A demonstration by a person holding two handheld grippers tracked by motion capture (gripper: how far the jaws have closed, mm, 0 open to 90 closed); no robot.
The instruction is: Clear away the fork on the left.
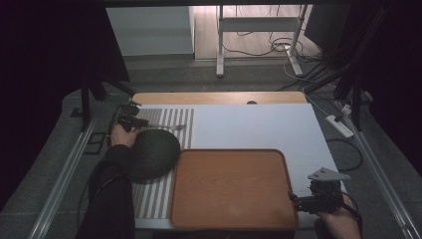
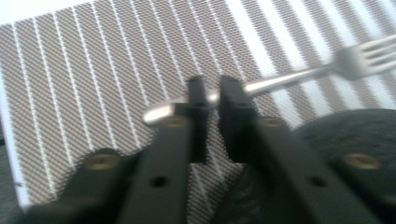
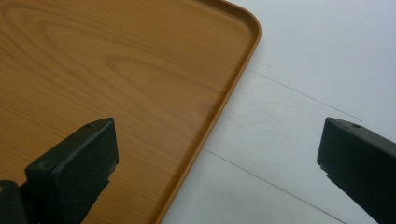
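A silver fork (image 2: 289, 74) lies across the striped placemat (image 2: 93, 70), tines toward the right. My left gripper (image 2: 212, 88) is shut on the fork's handle near its end. In the high view the left gripper (image 1: 130, 119) sits at the mat's far left corner, with the fork (image 1: 175, 127) stretching right from it. A dark round plate (image 1: 152, 153) rests on the mat just beside the gripper. My right gripper (image 3: 217, 140) stands open over the near right rim of the wooden tray (image 3: 116, 70), nothing between its jaws. It appears at the tray's front right corner (image 1: 318, 199).
The wooden tray (image 1: 231, 186) lies on a white board (image 1: 259, 124) over the table. The dark plate (image 2: 355, 130) overlaps the tray's left edge. Black curtains, a table frame and cables stand beyond the far edge; a power strip (image 1: 339, 125) lies at right.
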